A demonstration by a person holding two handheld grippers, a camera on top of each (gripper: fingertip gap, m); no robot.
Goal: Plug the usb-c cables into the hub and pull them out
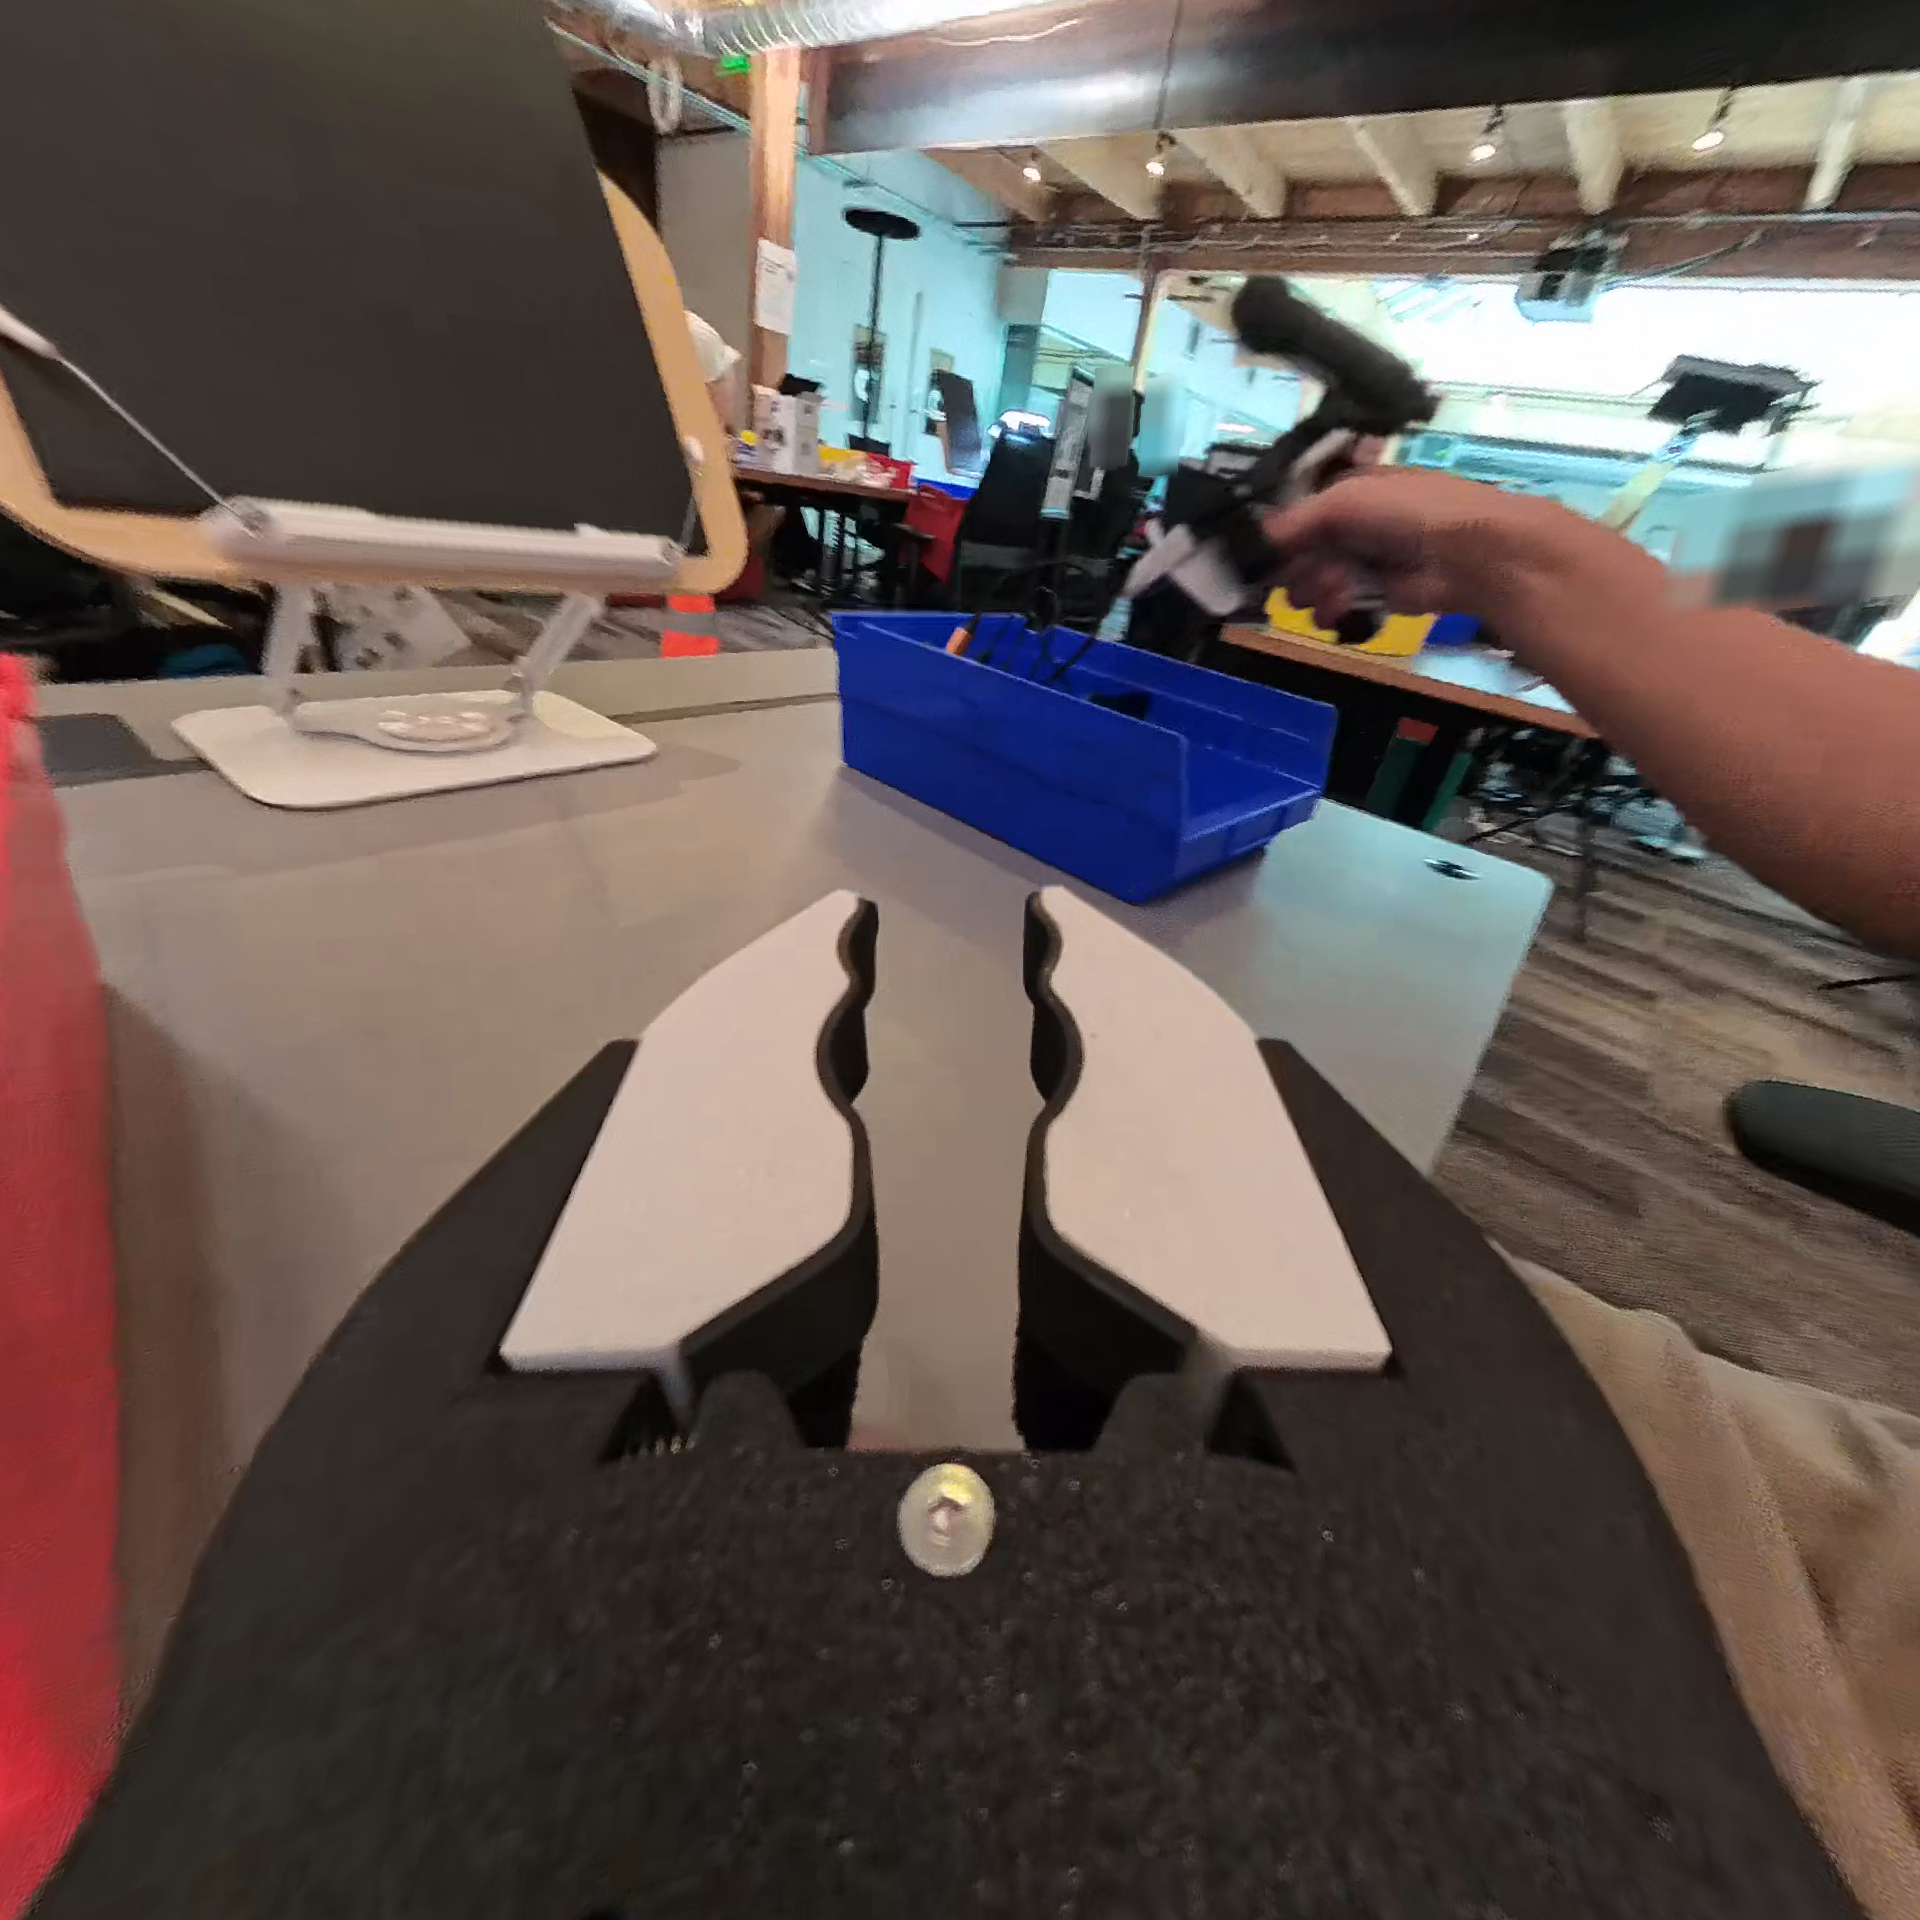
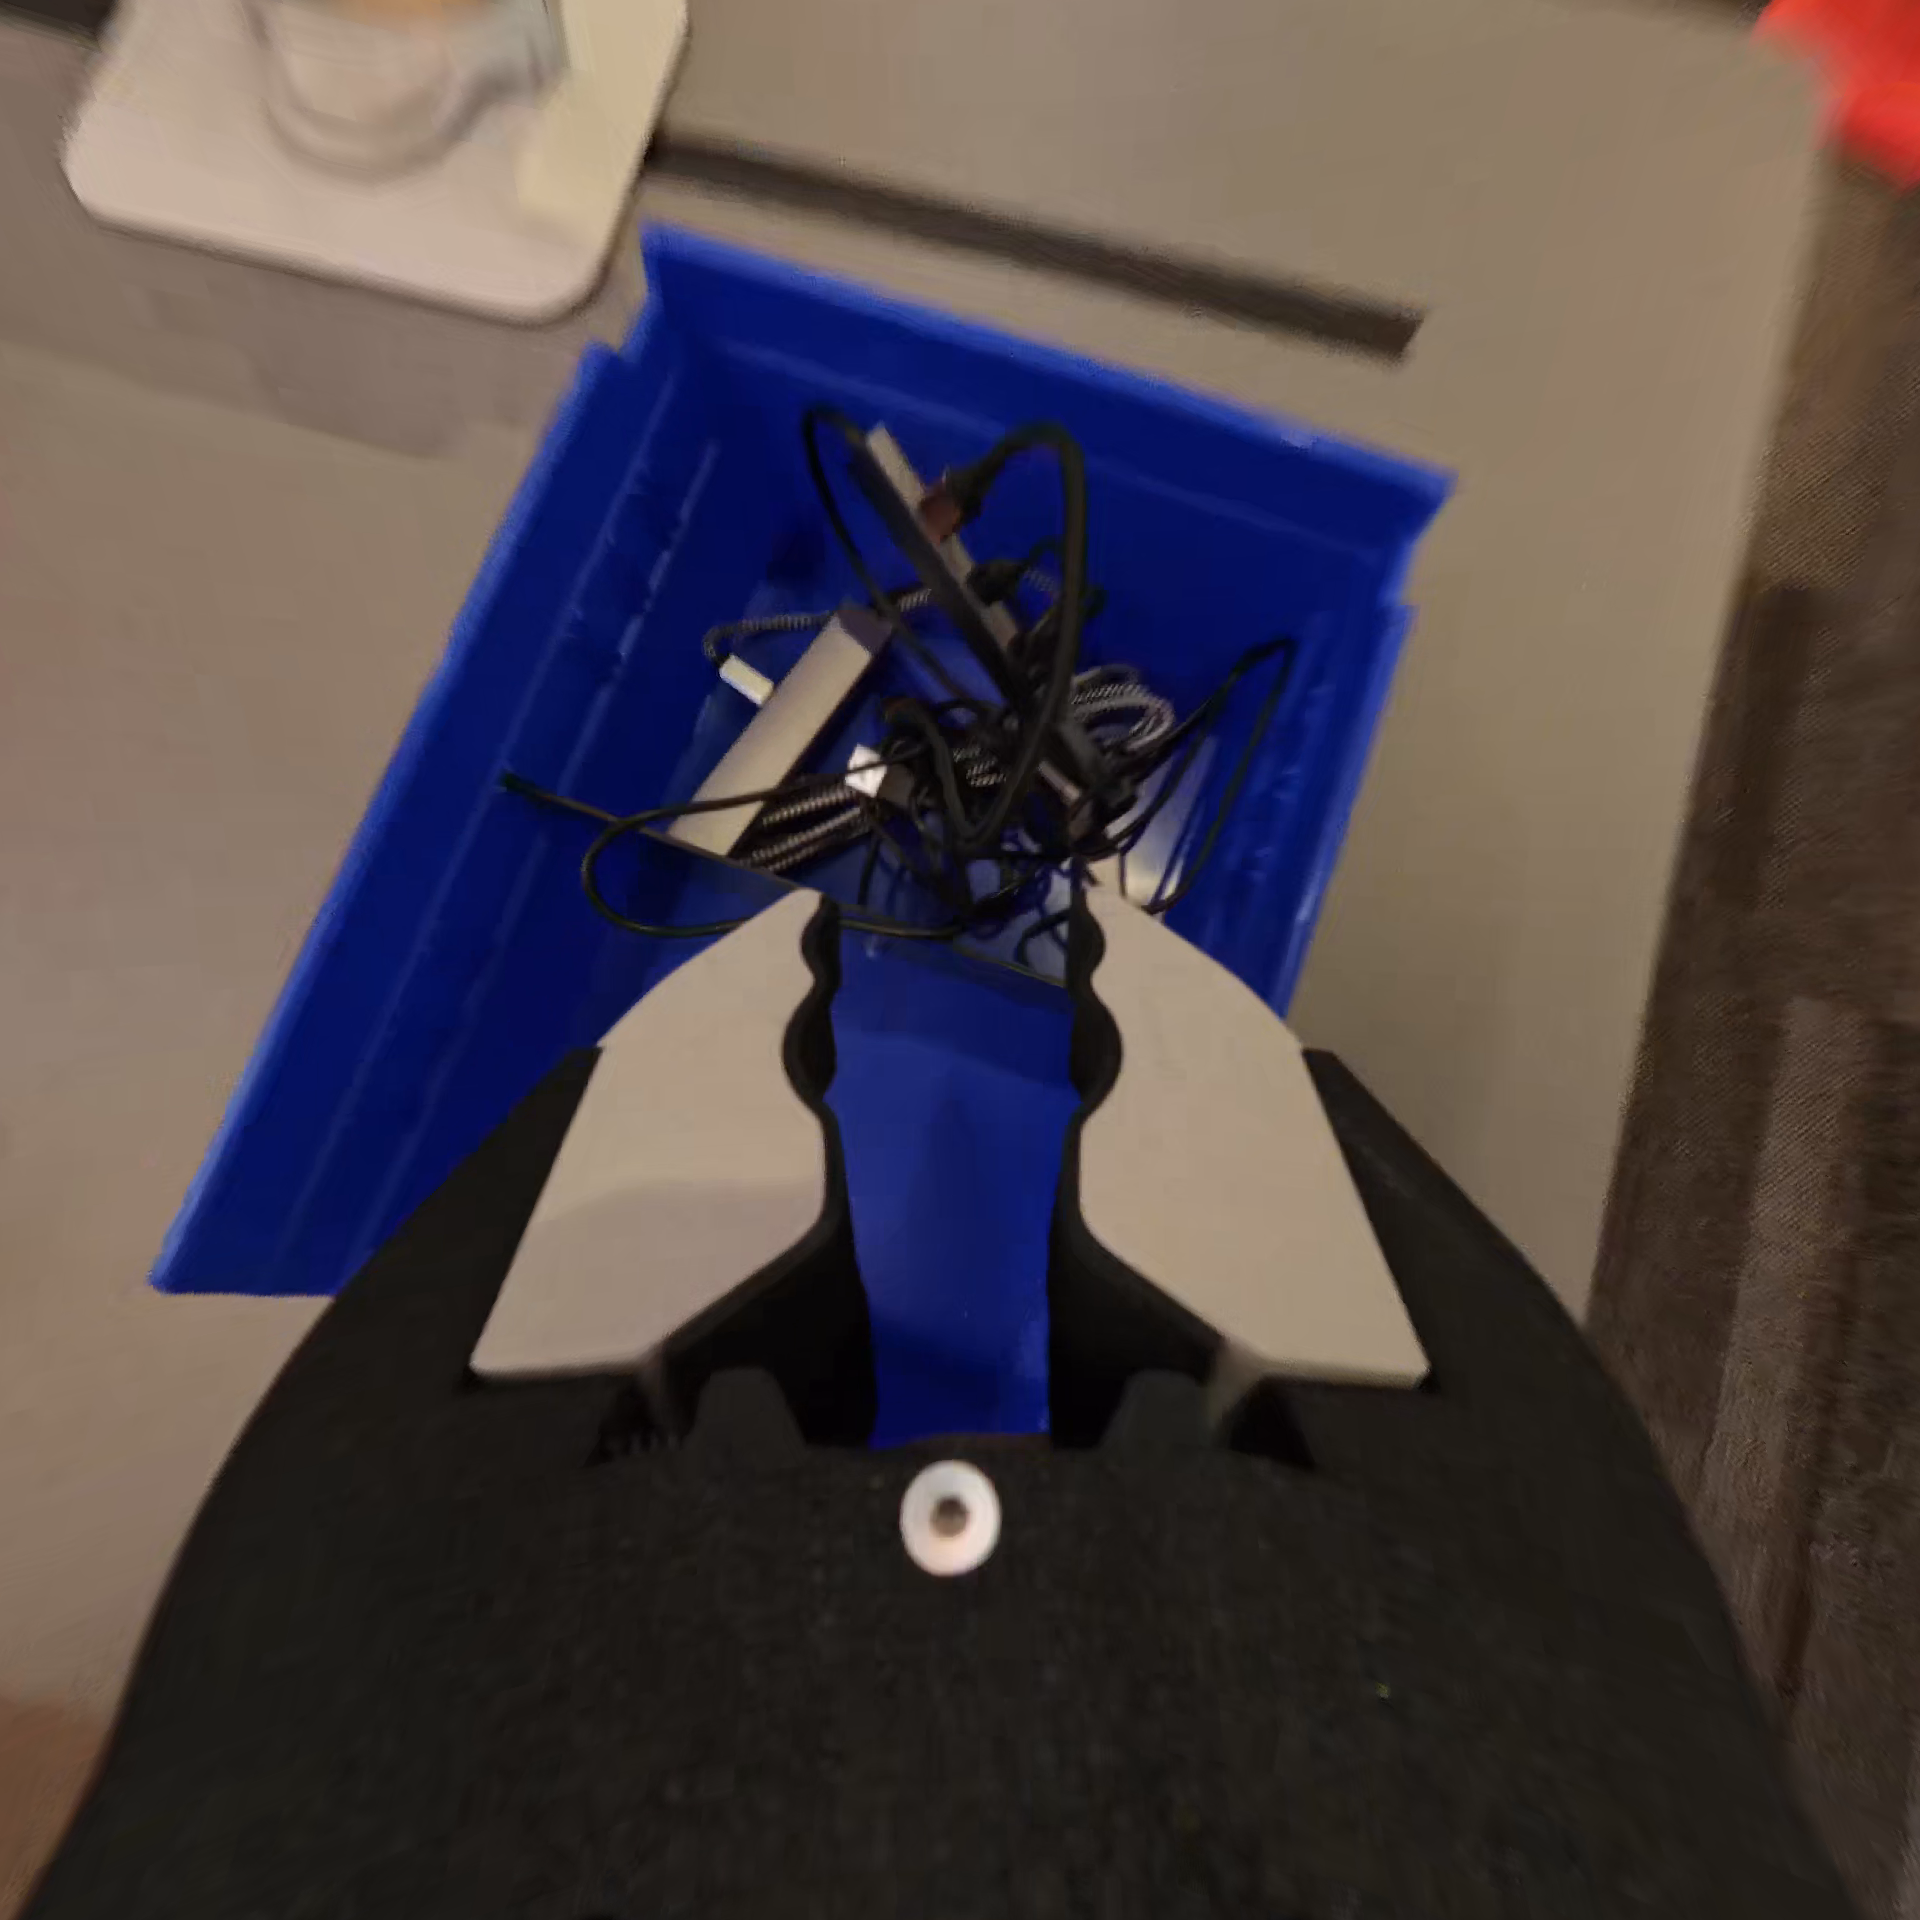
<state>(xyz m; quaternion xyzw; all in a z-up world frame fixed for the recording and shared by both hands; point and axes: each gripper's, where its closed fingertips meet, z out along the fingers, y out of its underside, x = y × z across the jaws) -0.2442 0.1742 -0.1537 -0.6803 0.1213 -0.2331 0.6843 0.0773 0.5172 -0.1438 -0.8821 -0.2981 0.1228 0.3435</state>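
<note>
Right gripper [image 2: 948, 920] first: its two pale grey fingers with wavy black inner edges stand parted, a clear gap between them and nothing held. It points down into the open-topped blue plastic bin [image 2: 488, 883], and bare blue bin floor shows straight through the gap. Just beyond the fingertips sits a tangle of thin black and braided grey-and-black cables [image 2: 1023, 727]. Threaded through the tangle are slim silver bar-shaped hubs [image 2: 774, 738], one slanting off ahead-left of the left fingertip, another [image 2: 940, 540] angled farther ahead with a dark plug seated in its side. Whether the other plugs are seated, the blur won't let me say. Far ahead-left of the bin, the white flat base of a stand [image 2: 343, 218] rests on the grey tabletop [image 2: 208, 623].

Over to the left gripper [image 1: 948, 914]: same grey-and-black fingers, held apart, empty, hovering low over the grey tabletop with only bare surface between them. Ahead and slightly right of the tips is the same blue bin, cable ends poking over its far rim. Above it, ahead-right, a person's hand [image 1: 1434, 540] holds the other gripper tipped down toward the bin. Ahead-left, the white stand carries a tilted black panel with a tan edge [image 1: 312, 260].
</note>
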